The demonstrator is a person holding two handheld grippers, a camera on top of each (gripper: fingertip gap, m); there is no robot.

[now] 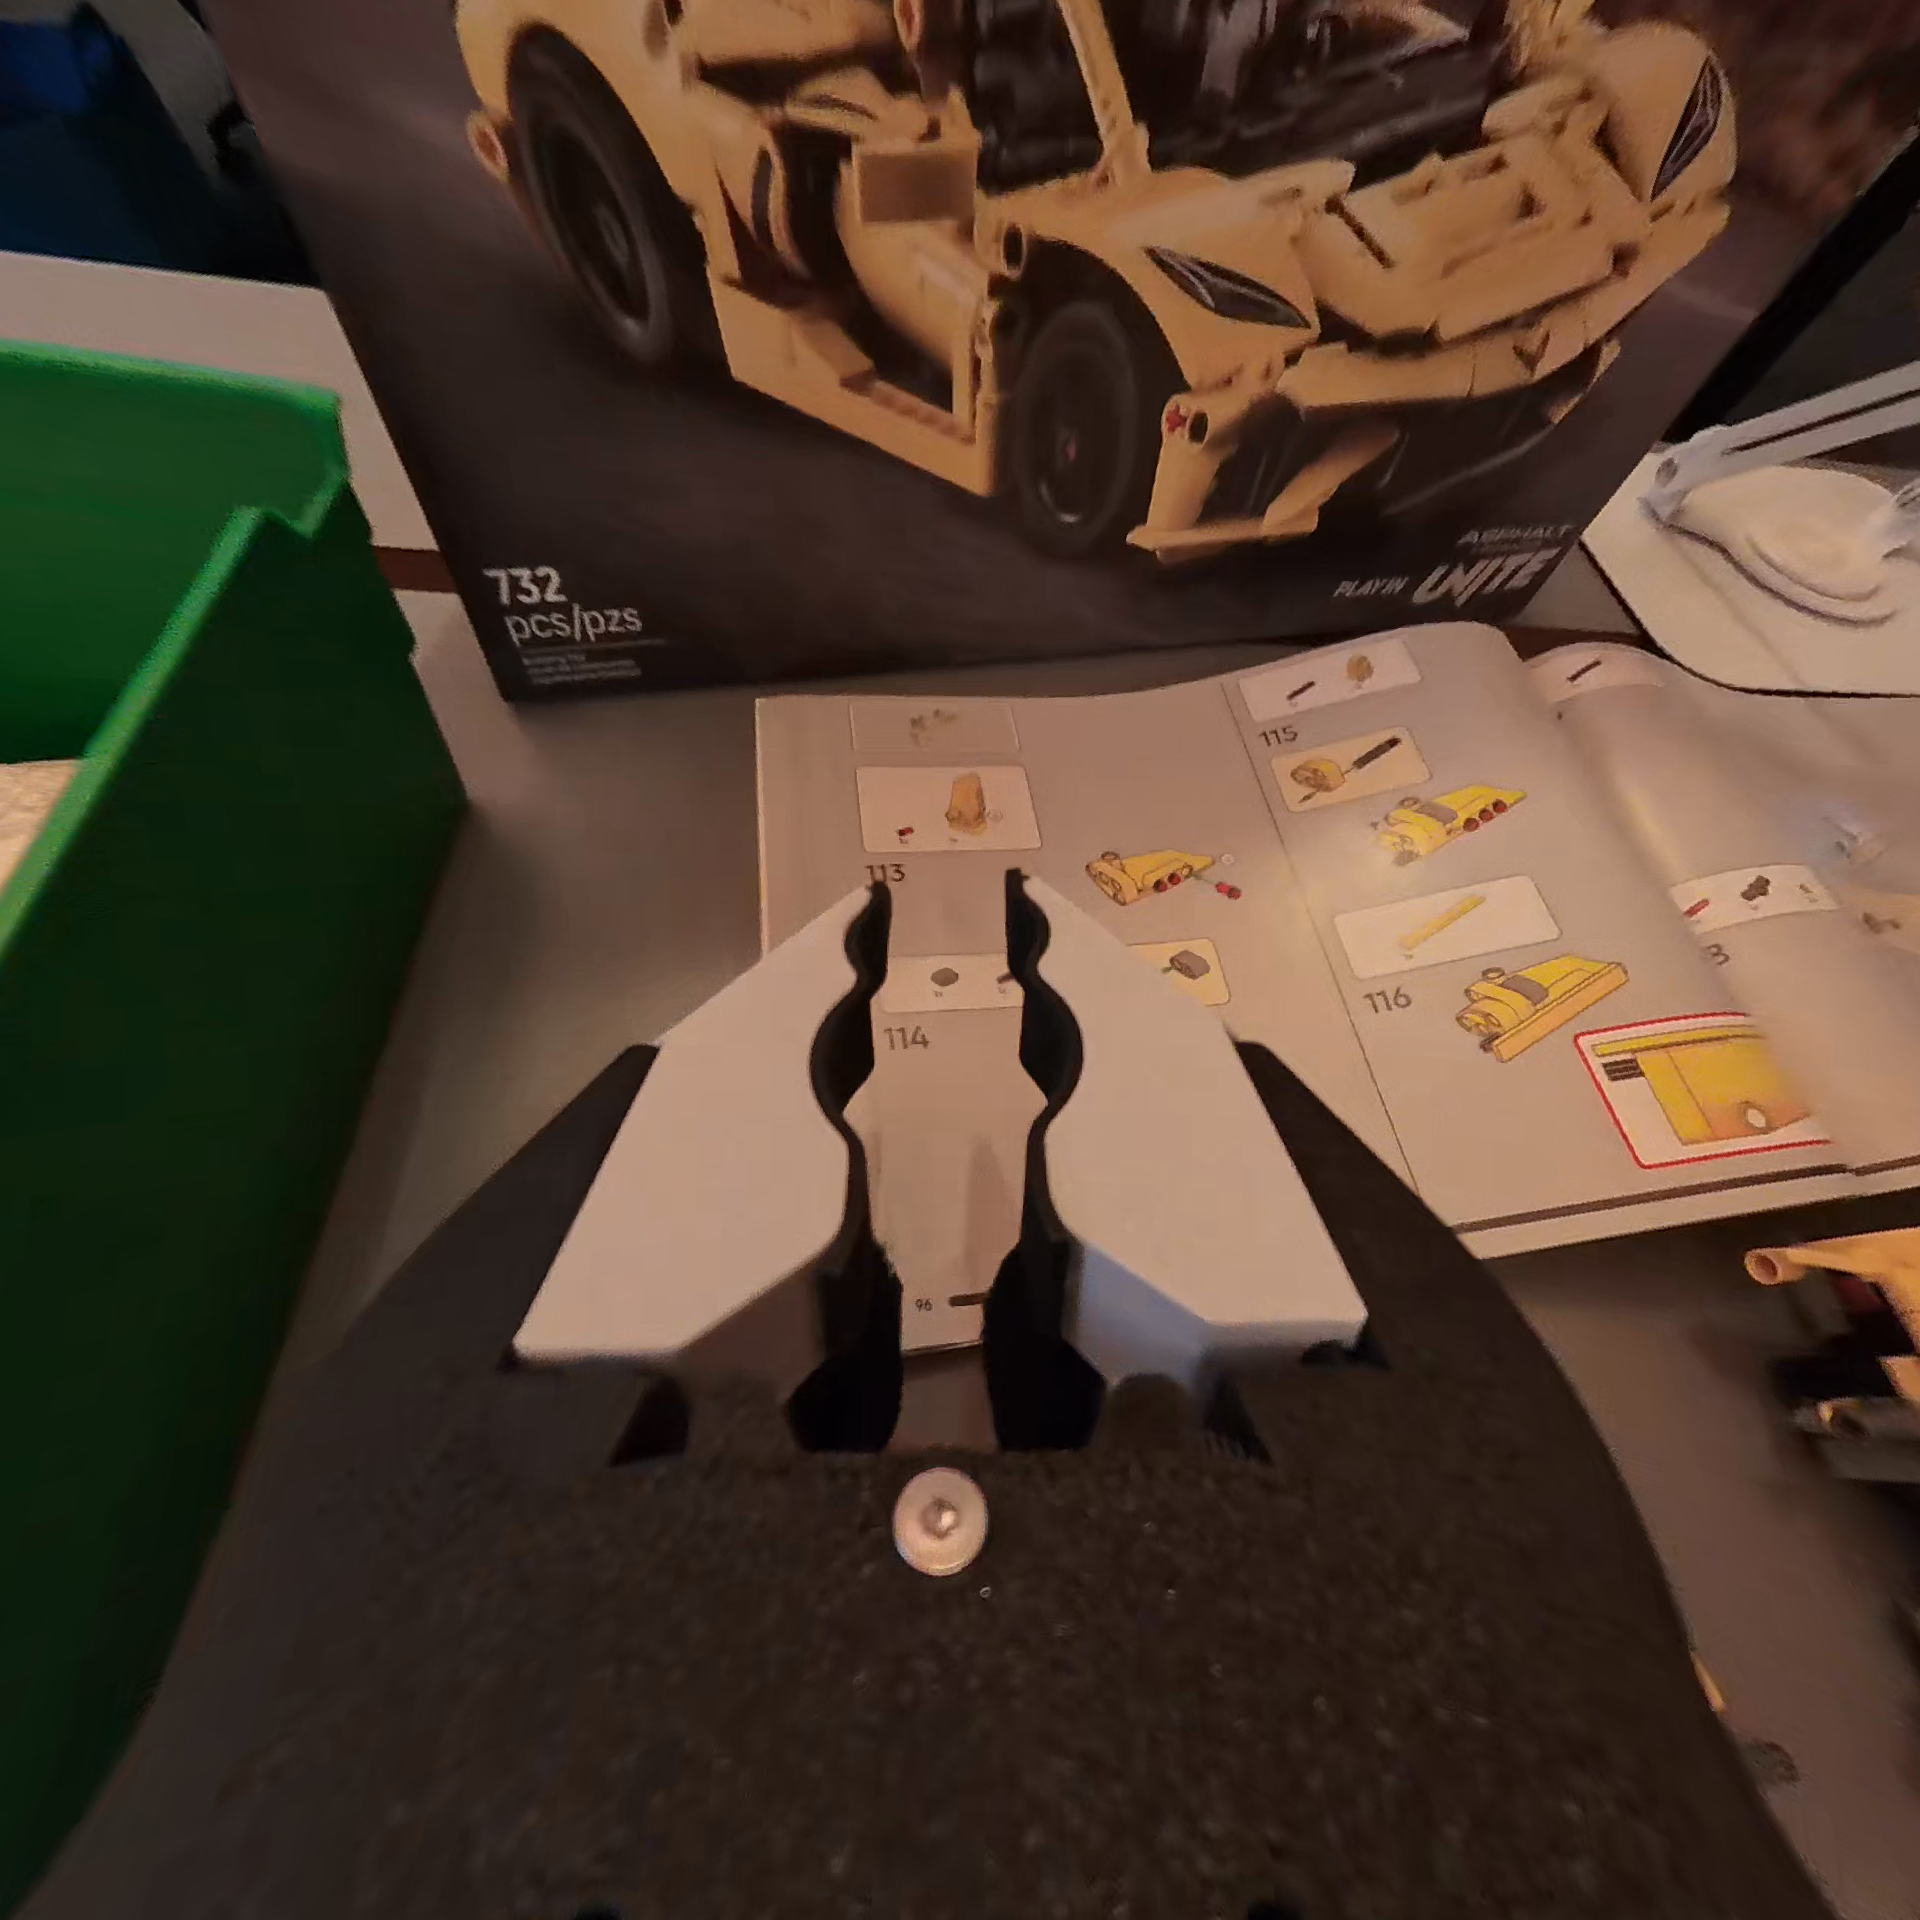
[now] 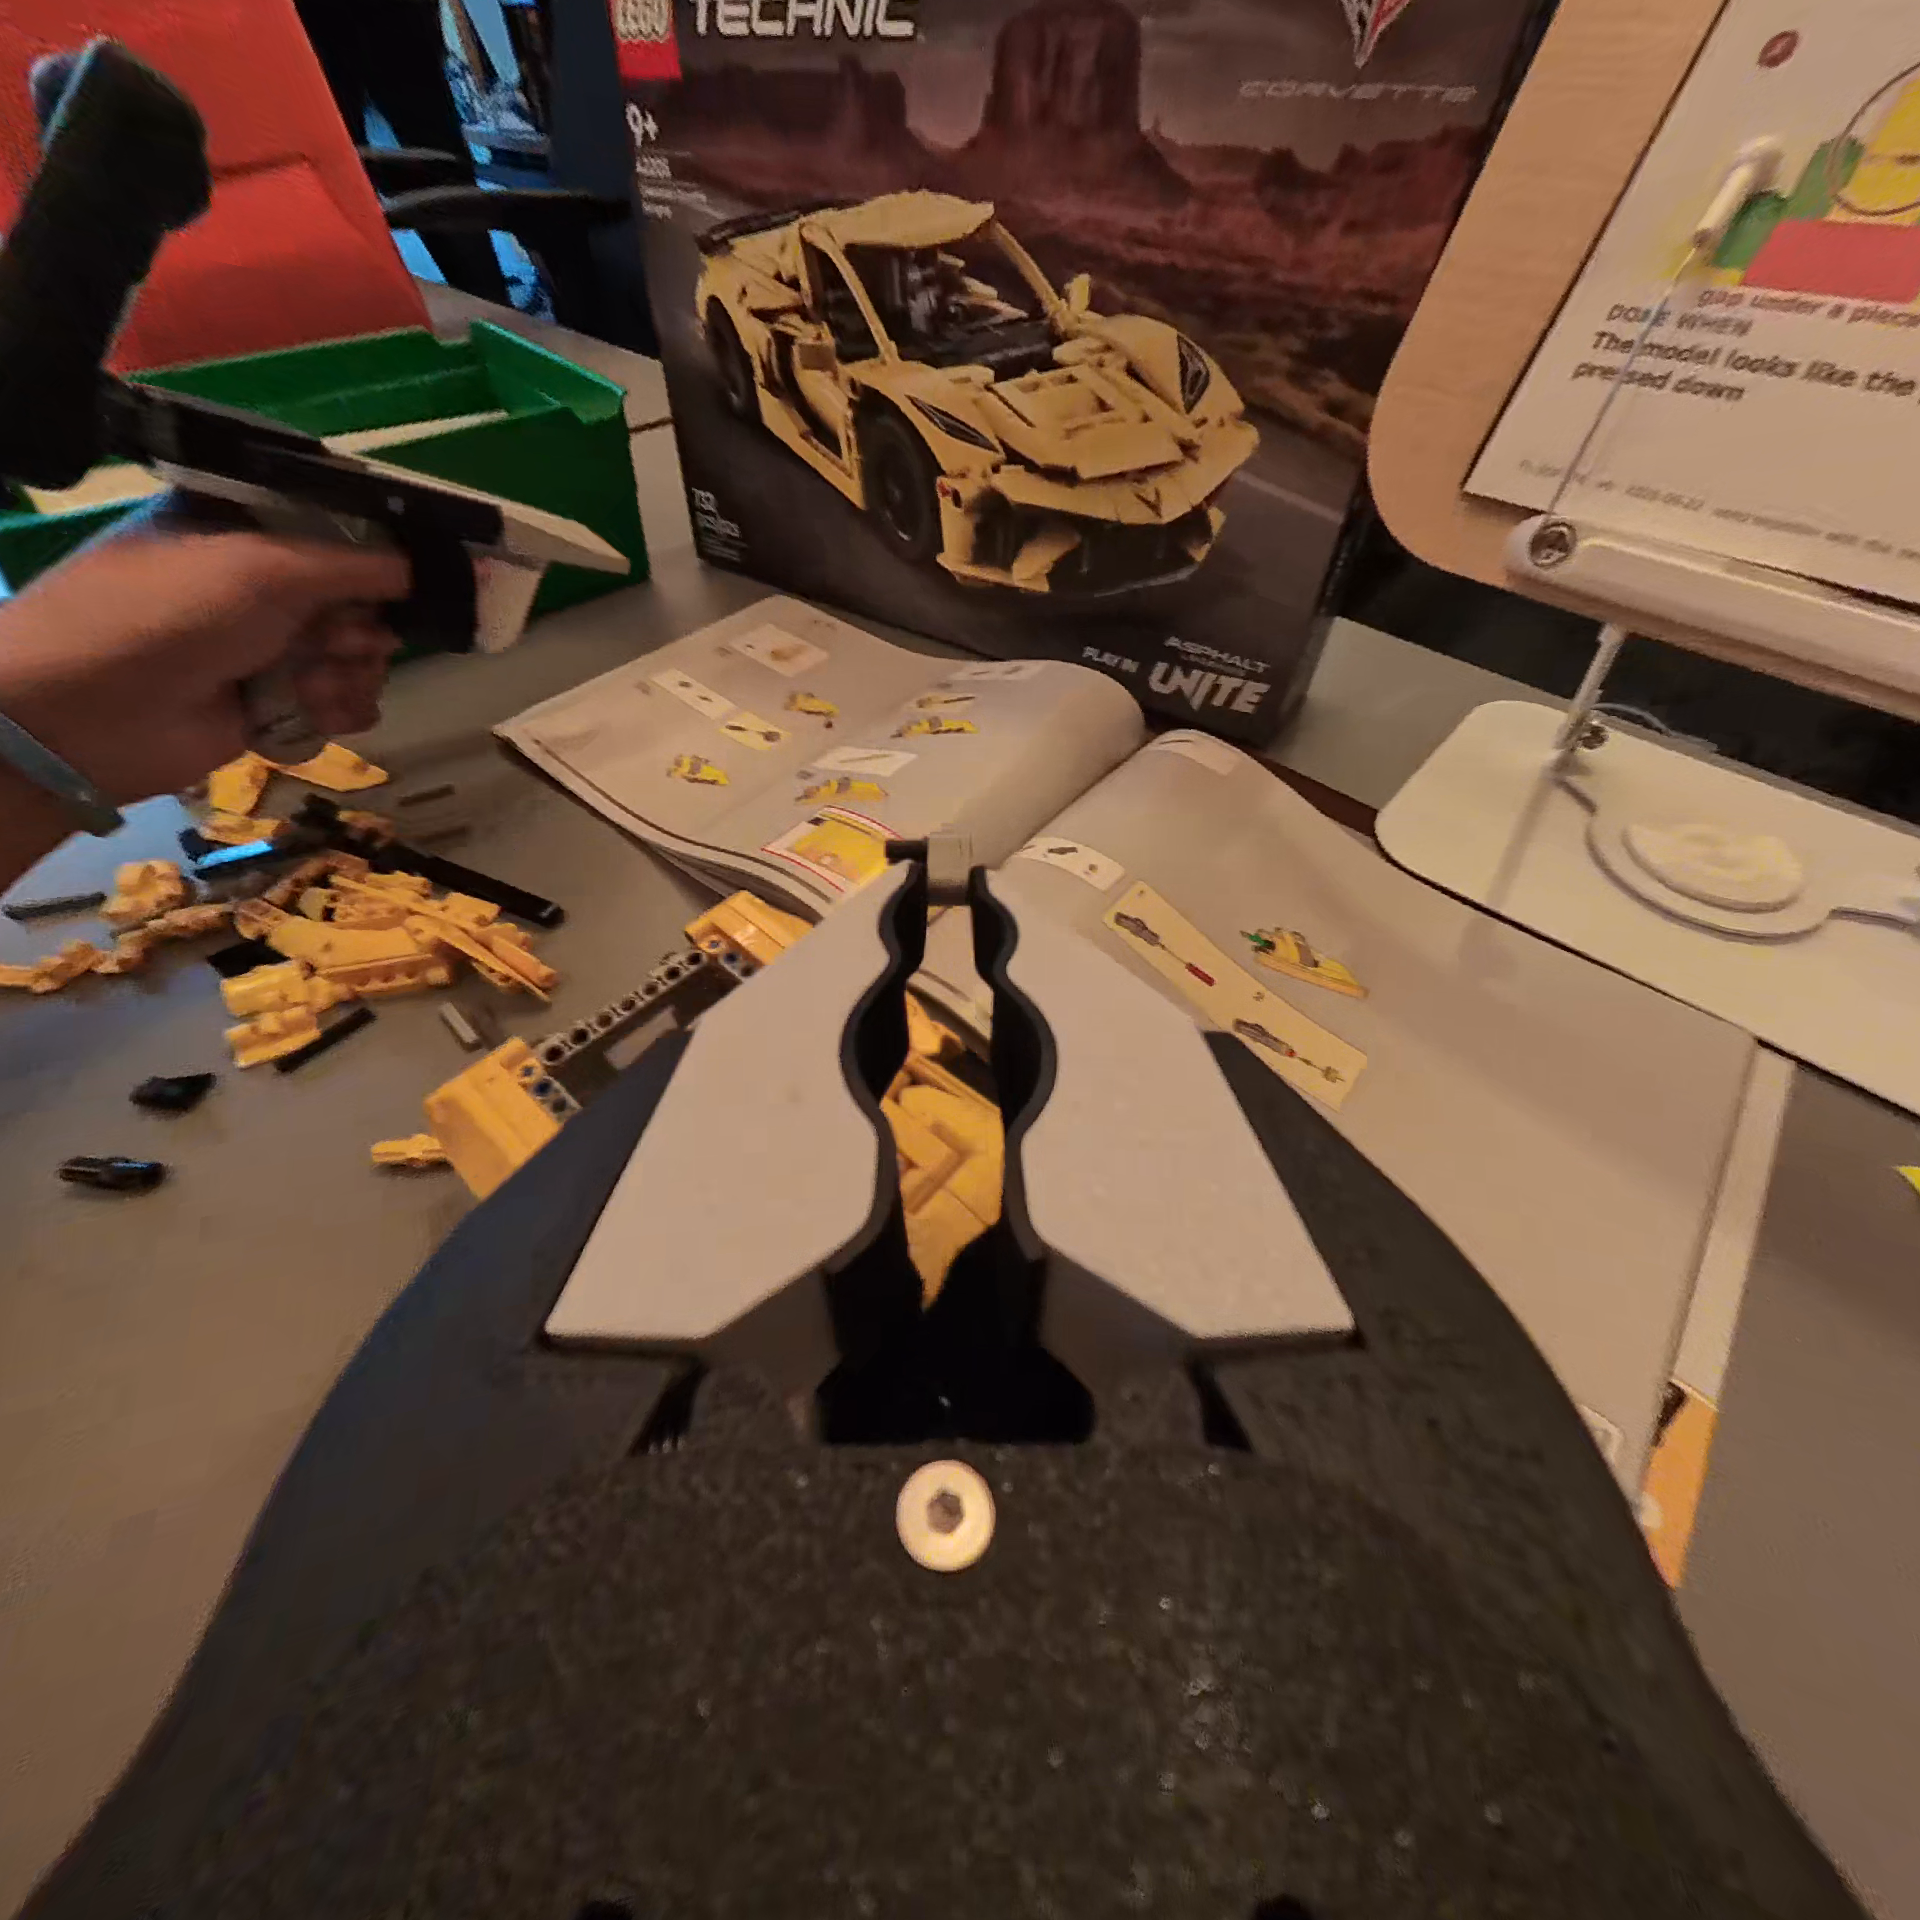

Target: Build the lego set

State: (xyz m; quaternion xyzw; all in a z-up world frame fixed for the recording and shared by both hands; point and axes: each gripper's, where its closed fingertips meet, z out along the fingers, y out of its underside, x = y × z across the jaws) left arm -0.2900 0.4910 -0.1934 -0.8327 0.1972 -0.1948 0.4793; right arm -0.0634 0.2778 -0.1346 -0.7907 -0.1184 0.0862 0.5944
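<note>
Lego pieces lie heaped on the tabletop beside the open instruction booklet; right hand-held gripper pinches a small grey piece, left hand-held gripper slightly parted, empty. Matching the booklet's step before pressing seems wise.

The light is warm and rather dim in both views. In the left wrist view the set box is soft with blur, and a pale glare lies on the open instruction booklet. In the right wrist view the hand at the left edge is smeared by motion. Both wide-angle pictures bend straight lines near the edges. The green bin looks dark and shadowed.
</note>
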